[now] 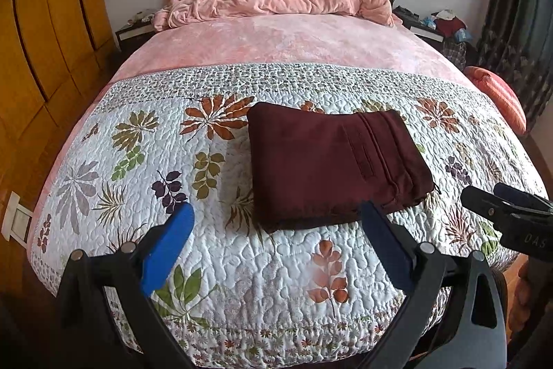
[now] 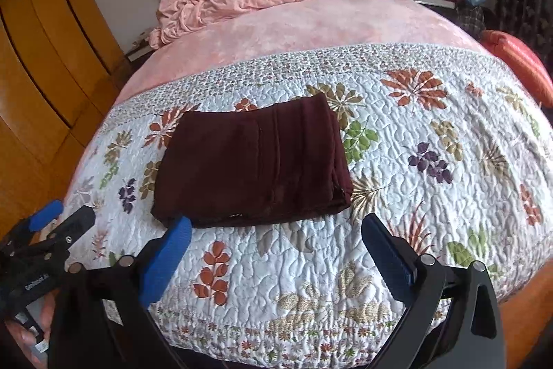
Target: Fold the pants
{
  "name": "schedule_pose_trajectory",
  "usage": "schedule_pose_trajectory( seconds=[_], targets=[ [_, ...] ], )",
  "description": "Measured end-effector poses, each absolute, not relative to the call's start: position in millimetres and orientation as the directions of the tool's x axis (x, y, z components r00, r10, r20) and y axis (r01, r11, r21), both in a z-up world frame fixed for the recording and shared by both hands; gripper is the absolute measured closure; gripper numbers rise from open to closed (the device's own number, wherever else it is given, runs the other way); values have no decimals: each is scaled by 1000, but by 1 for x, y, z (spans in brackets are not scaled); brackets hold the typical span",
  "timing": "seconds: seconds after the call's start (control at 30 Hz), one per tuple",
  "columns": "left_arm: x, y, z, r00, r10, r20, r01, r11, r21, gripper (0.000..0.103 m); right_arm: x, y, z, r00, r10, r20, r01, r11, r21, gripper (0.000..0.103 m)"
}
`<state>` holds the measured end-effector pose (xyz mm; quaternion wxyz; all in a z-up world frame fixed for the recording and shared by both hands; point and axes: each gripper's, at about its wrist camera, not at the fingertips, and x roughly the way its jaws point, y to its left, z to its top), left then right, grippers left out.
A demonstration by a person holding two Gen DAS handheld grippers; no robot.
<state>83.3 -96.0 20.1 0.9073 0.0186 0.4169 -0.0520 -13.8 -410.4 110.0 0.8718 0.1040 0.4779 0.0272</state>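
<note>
The left gripper (image 1: 276, 244) is hanging with its blue pads wide apart and nothing between them, just short of the folded pants (image 1: 331, 161) lying on the quilt (image 1: 242, 282). Beyond the pants' right edge the right gripper (image 1: 511, 213) is poking in, cut off, its lettering only partly readable.

In the right wrist view, the right gripper (image 2: 276, 251) is gaping empty too, the pants (image 2: 252, 161) just beyond its pads. Left of the pants, the left gripper's (image 2: 52, 223) label is too blurred to read.

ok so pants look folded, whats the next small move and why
Probably just ease both grippers back and stop. The maroon pants lie in a compact rectangle on the quilt, and the left gripper and right gripper are open, clear of the fabric.
</note>
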Motion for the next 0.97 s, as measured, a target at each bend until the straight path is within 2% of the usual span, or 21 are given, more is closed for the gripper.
schedule_pose_trajectory(
  seconds=[0.97],
  targets=[
    [87,-103,10,617,-64,-784,109,994,5,6,-10,-406,91,504,136,-853,56,980,189,4]
  ],
)
